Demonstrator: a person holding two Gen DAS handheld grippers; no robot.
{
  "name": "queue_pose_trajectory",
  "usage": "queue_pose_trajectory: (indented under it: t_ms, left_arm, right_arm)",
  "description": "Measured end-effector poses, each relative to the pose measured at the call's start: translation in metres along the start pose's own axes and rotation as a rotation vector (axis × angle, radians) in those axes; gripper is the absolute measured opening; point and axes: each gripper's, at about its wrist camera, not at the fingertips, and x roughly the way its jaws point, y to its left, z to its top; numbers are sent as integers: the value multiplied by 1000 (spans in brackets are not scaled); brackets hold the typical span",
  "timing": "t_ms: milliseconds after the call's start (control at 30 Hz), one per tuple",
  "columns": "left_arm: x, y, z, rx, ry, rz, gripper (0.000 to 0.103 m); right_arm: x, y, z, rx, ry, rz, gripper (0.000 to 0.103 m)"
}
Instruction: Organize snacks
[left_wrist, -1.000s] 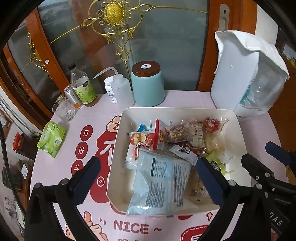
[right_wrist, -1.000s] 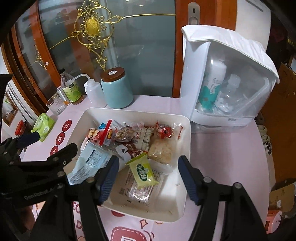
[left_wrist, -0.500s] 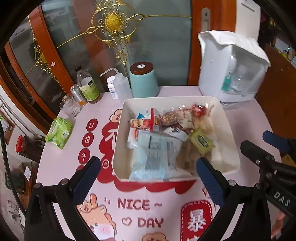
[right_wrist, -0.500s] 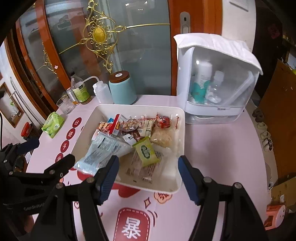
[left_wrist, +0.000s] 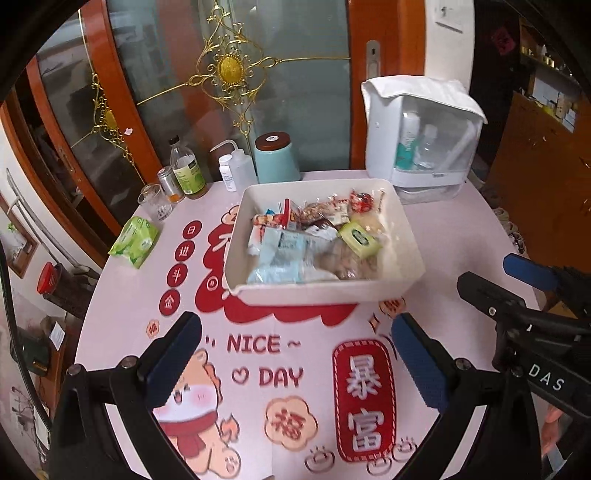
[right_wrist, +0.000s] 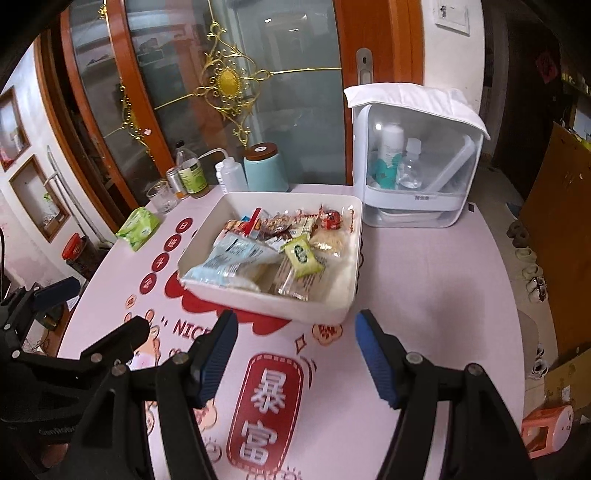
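Since all snacks (left_wrist: 314, 236) sit in white tray (left_wrist: 317, 291), job looks done. Left gripper (left_wrist: 295, 354) spread wide, empty. Right gripper (right_wrist: 295, 354) spread wide, empty. Nothing loose seen on table (right_wrist: 424, 288).

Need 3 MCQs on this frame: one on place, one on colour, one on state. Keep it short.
1. Where do the snacks lie?
A. In the white tray
B. Loose on the tablecloth
C. Inside the clear-front box

2. What colour is the lidded jar behind the tray?
A. Red
B. Pale teal
C. Black

3. How do the jaws of the left gripper and right gripper stand?
A. Both shut on a snack
B. Left open, right shut
C. Both open, holding nothing

Answers:
1 A: every packet sits within the tray's walls.
2 B: the jar's body is pale teal under a brown lid.
3 C: both views show the blue pads wide apart, with only tablecloth between them.
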Motion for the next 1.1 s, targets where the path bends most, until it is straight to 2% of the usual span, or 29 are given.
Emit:
queue_pose_trajectory:
  t_ms: [233, 433, 600, 833, 1100]
  left_arm:
    - [-42, -12, -48, -15, -9, 6, 102]
    - [-68, -19, -82, -31, -6, -6, 102]
    - [-85, -19, -101, -50, -3, -63, 102]
    - [-100, -14, -117, -38, -10, -77, 102]
    - [-101, 5, -131, -74, -4, -90, 102]
  right_arm:
    - [-36, -1, -44, -2, 1, 42, 66]
    - [-62, 2, -76, -7, -14, 44, 66]
    - [-76, 0, -94, 41, 0, 74, 66]
    - [-96, 12, -114, 100, -42, 2, 66]
    - [-106, 25, -135, 188, -54, -34, 66]
